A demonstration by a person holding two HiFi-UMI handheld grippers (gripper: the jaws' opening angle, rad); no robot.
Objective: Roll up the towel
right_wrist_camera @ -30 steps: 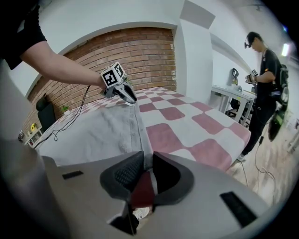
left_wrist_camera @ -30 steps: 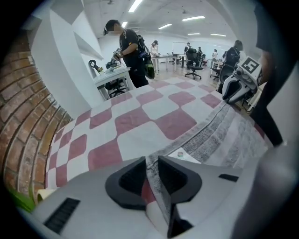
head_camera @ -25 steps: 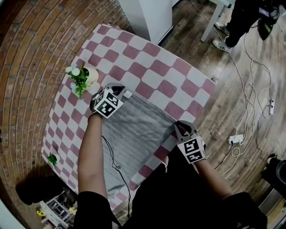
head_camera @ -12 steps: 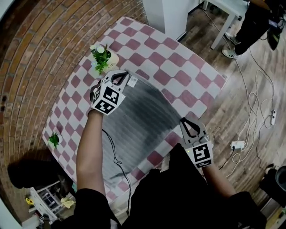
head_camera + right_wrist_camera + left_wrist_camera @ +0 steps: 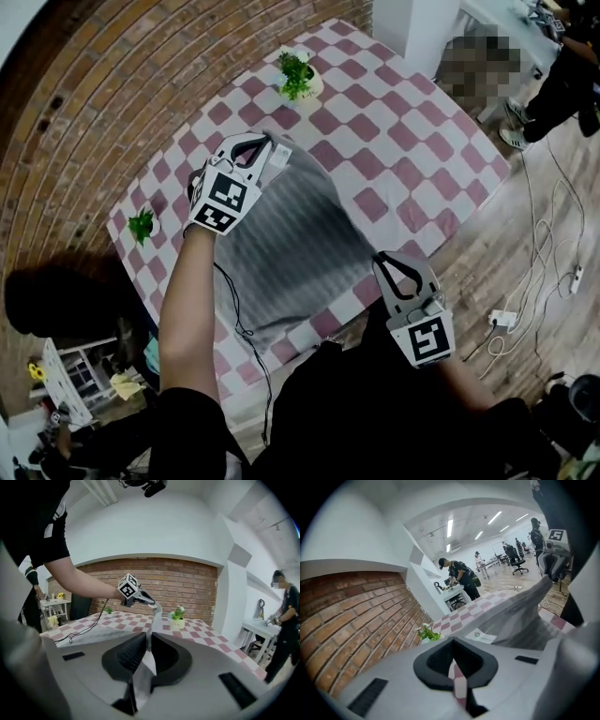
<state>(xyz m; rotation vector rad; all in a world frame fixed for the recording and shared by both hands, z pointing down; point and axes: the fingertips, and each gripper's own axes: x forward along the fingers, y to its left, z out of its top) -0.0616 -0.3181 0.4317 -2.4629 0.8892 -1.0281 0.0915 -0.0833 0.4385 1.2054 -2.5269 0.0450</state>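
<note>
Towel [image 5: 291, 234]: its held edge runs from left gripper [image 5: 261, 142], far left, to right gripper [image 5: 392, 265], near right, each pinching a corner.

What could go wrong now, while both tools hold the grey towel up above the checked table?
1. The left tool and the right tool each pinch only a corner of the grey quilted towel; a corner might slip out.
2. The thin black cable runs over the towel's lower part and could get rolled in.
3. The small white pot with a green plant stands beyond the towel; a swinging towel might knock it.
</note>
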